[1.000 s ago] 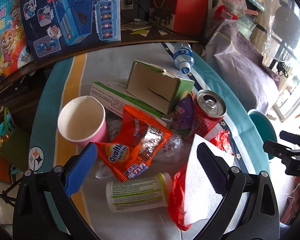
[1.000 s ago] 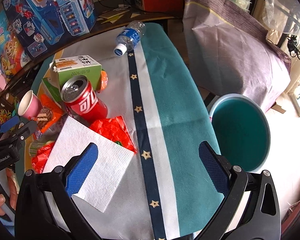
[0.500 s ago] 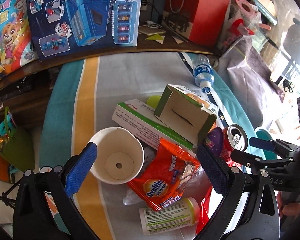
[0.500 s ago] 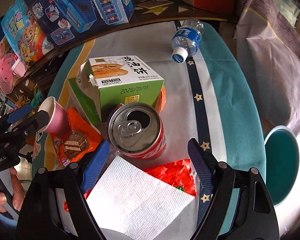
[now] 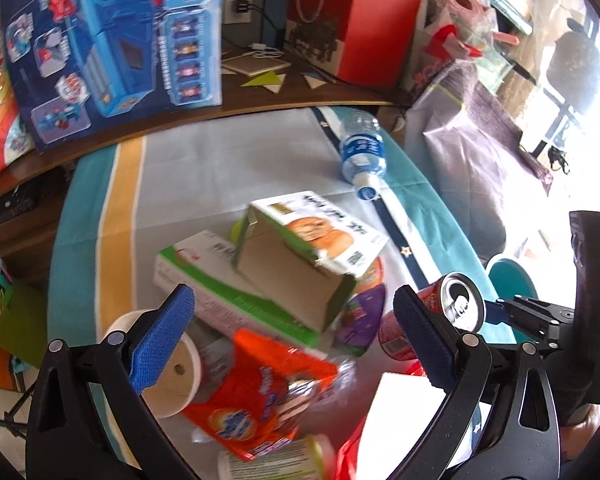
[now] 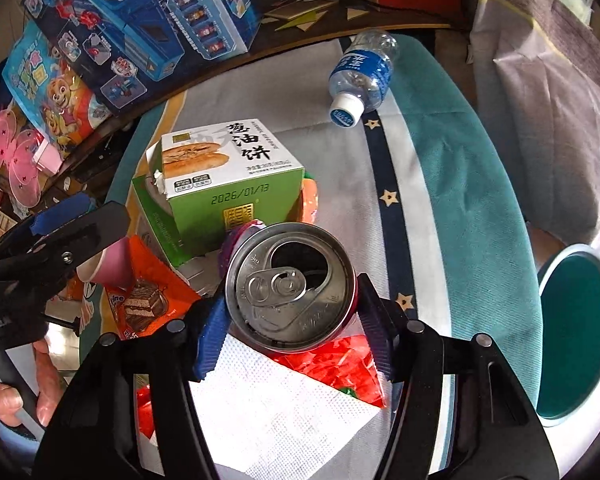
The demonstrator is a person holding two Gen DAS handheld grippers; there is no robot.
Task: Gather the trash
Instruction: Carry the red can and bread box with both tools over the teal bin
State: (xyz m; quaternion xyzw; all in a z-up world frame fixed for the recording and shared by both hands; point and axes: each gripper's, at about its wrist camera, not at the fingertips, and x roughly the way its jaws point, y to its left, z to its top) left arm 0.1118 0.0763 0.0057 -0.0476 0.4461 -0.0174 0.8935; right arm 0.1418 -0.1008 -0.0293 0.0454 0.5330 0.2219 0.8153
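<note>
A heap of trash lies on the striped tablecloth (image 6: 440,120). My right gripper (image 6: 292,336) is shut on the red soda can (image 6: 292,288), its blue pads against both sides; the can also shows in the left wrist view (image 5: 456,304). My left gripper (image 5: 296,340) is open and empty above the green food box (image 5: 304,256), an orange Ovaltine wrapper (image 5: 260,400) and a pink paper cup (image 5: 176,376). A white napkin (image 6: 276,412) and a red wrapper (image 6: 336,364) lie under the can.
A plastic water bottle (image 6: 360,72) lies at the table's far side. A teal bin (image 6: 576,340) stands on the floor to the right. Toy boxes (image 5: 112,40) and a red bag (image 5: 352,16) stand on the shelf behind. A long green-white box (image 5: 228,292) lies under the food box.
My right gripper moved in on the soda can and closed around it. My left gripper shifted right and forward over the heap; the cup now sits behind its left finger.
</note>
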